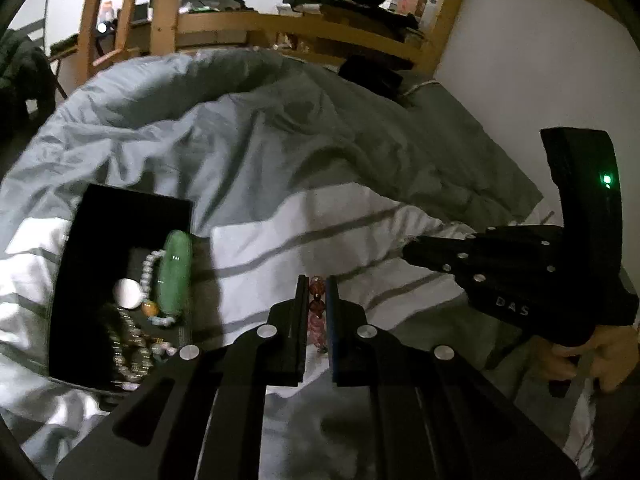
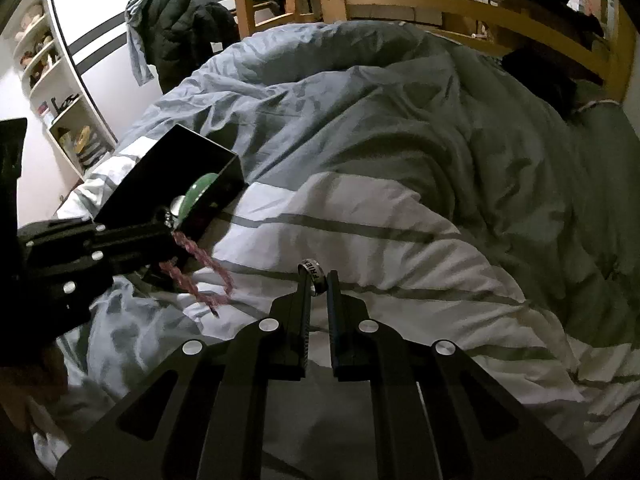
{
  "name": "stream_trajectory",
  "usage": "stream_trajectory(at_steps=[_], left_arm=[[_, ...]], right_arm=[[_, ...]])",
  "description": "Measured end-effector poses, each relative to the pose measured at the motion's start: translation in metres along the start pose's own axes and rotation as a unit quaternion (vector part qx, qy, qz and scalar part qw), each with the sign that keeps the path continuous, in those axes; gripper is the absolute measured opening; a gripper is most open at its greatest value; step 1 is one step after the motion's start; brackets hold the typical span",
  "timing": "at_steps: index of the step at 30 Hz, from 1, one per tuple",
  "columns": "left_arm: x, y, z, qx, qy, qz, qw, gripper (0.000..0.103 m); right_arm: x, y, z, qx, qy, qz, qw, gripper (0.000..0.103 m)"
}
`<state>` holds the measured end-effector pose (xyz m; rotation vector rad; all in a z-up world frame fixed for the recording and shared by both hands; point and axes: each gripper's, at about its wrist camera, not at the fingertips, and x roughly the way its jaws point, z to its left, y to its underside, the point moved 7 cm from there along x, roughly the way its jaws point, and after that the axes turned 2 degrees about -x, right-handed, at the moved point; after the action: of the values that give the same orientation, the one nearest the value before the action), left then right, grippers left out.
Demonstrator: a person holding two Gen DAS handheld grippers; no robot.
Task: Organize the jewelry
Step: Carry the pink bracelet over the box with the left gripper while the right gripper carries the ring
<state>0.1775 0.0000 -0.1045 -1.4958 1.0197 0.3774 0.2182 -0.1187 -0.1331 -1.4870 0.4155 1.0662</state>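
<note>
Box (image 1: 120, 216) sits open at the bed's left edge with the left gripper (image 1: 318, 292), clamped on a bead bracelet (image 1: 317, 308), just right of it and nearer, while the right gripper (image 2: 318, 280), farther right, pinches a ring (image 2: 318, 270).

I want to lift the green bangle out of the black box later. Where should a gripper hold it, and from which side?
Grip the bangle's raised upper arc, coming from above through the box's open top. It leans on edge against the wall, rim exposed.
</note>
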Motion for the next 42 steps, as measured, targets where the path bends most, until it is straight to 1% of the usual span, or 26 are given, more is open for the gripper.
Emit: stream_trajectory(at_steps=[12,15,21,23,25,29,36,40,42], left_arm=[[-0.037,-0.014,0.039,-0.013,-0.043,-0.031,0.9985,0.008],[-0.042,-0.015,0.049,-0.008,-0.064,-0.033,0.9974,0.008],[-0.052,-0.015,0.068,-0.024,-0.077,-0.039,0.9960,0.008],[-0.053,-0.015,0.075,-0.026,-0.088,-0.041,0.9950,0.008],[-0.052,-0.013,0.084,-0.028,-0.100,-0.038,0.9939,0.008],[-0.047,-0.010,0.093,-0.033,-0.108,-0.029,0.9932,0.008],[-0.034,-0.001,0.107,-0.045,-0.108,-0.010,0.9930,0.008],[-0.026,0.007,0.116,-0.058,-0.109,0.003,0.9924,0.008],[-0.024,0.009,0.121,-0.062,-0.115,0.007,0.9914,0.008]], right_arm=[[-0.004,-0.016,0.040,-0.036,0.006,0.001,0.999,0.009],[-0.004,-0.020,0.052,-0.045,0.005,0.001,0.999,0.009],[0.000,-0.031,0.073,-0.059,-0.002,-0.002,0.998,0.009],[0.004,-0.036,0.081,-0.067,-0.006,-0.001,0.998,0.009],[0.007,-0.040,0.089,-0.073,-0.009,0.000,0.997,0.009],[0.017,-0.048,0.105,-0.082,-0.018,0.002,0.997,0.009],[0.036,-0.058,0.123,-0.097,-0.027,0.007,0.995,0.009],[0.050,-0.064,0.131,-0.095,-0.040,0.009,0.995,0.009],[0.057,-0.065,0.136,-0.099,-0.048,0.011,0.994,0.009]])
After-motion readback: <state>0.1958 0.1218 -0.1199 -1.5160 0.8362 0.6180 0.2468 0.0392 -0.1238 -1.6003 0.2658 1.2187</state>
